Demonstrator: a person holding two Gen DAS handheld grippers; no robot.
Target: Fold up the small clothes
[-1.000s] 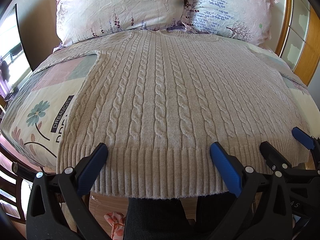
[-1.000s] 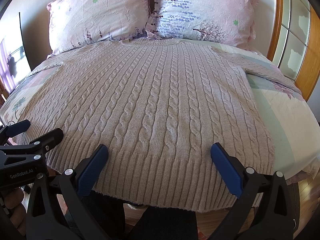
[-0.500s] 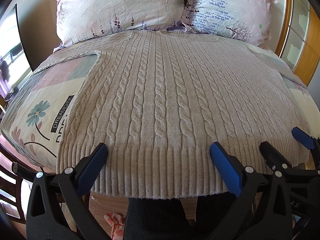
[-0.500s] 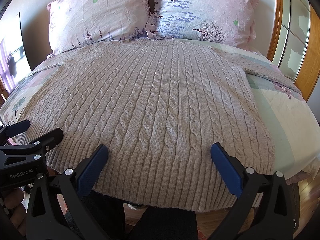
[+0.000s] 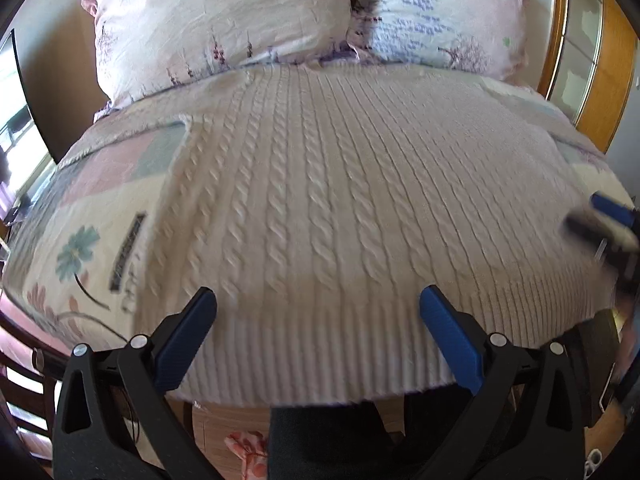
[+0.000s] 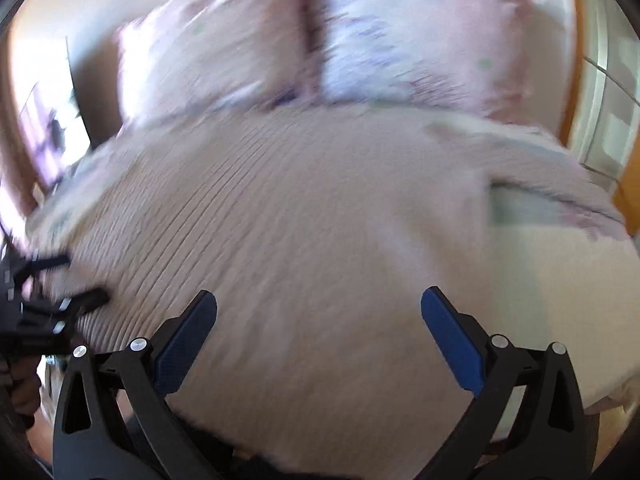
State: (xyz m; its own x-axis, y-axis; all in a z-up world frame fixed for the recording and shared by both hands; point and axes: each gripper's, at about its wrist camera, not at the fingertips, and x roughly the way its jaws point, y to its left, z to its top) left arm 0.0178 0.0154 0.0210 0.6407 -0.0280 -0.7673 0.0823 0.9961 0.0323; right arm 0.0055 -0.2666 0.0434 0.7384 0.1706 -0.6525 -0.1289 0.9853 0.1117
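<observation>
The sweater (image 5: pixel 328 208) is spread flat on the bed (image 5: pixel 92 216), hem nearest, and both the left gripper (image 5: pixel 318 320) and right gripper (image 6: pixel 319 322), jaws apart and empty, are now swung forward from stillness, so folding is judged just begun.

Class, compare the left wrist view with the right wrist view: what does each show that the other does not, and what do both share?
Left wrist only: sharp cable-knit detail, and a teal flower print on the bedsheet.
Right wrist only: heavy motion blur, and the sweater's right sleeve lying across the sheet.
Both: the sweater spread flat on the bed, two pillows, and each view's own gripper, left gripper and right gripper, open.
</observation>
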